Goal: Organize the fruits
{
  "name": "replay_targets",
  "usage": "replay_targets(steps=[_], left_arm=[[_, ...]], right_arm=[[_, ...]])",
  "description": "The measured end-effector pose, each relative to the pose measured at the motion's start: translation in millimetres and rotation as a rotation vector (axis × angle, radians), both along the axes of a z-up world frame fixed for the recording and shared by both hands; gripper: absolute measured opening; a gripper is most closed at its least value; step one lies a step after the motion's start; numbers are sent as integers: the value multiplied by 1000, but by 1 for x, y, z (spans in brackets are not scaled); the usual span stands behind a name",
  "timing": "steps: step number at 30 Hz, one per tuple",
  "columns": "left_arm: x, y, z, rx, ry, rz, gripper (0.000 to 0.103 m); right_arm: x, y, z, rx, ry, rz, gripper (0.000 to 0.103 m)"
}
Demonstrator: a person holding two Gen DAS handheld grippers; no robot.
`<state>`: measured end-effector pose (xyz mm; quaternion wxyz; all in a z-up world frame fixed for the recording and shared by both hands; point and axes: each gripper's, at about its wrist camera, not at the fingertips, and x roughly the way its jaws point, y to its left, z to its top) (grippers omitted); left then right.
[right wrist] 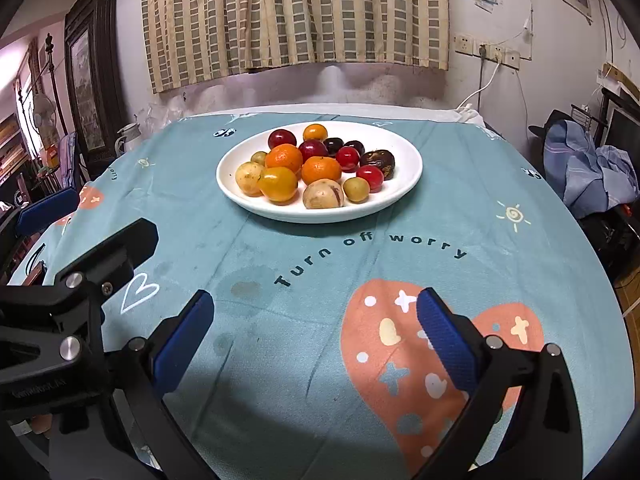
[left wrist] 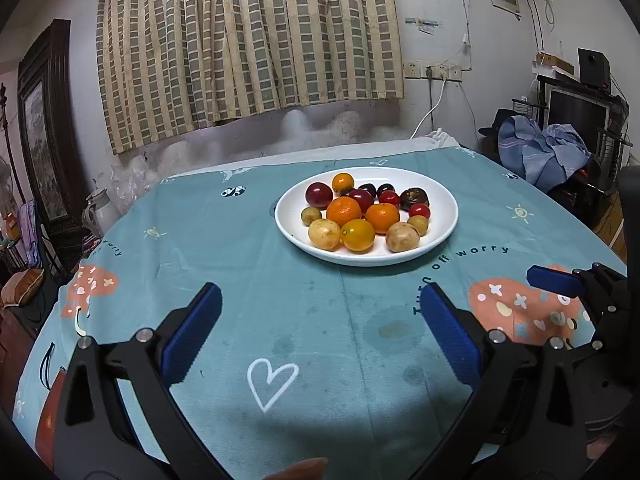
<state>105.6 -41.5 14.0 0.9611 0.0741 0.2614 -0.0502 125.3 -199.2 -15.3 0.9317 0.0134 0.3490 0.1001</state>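
Note:
A white plate stands at the far middle of the table and holds several small fruits: orange mandarins, red and dark plums, yellow-brown round fruits and red cherry tomatoes. The plate also shows in the right wrist view, with a mandarin near its middle. My left gripper is open and empty, near the table's front edge, well short of the plate. My right gripper is open and empty, to the right of the left one.
A teal printed tablecloth covers the round table. A curtain and wall sockets are behind it. A blue cloth pile lies on furniture at the right. A framed picture and a white kettle are at the left.

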Motion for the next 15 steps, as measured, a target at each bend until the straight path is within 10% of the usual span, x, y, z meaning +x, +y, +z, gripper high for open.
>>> replay_targets(steps=[15], left_arm=[[0,-1,-1,1,4,-3,101]], right_arm=[[0,1,0,-3,1,1,102]])
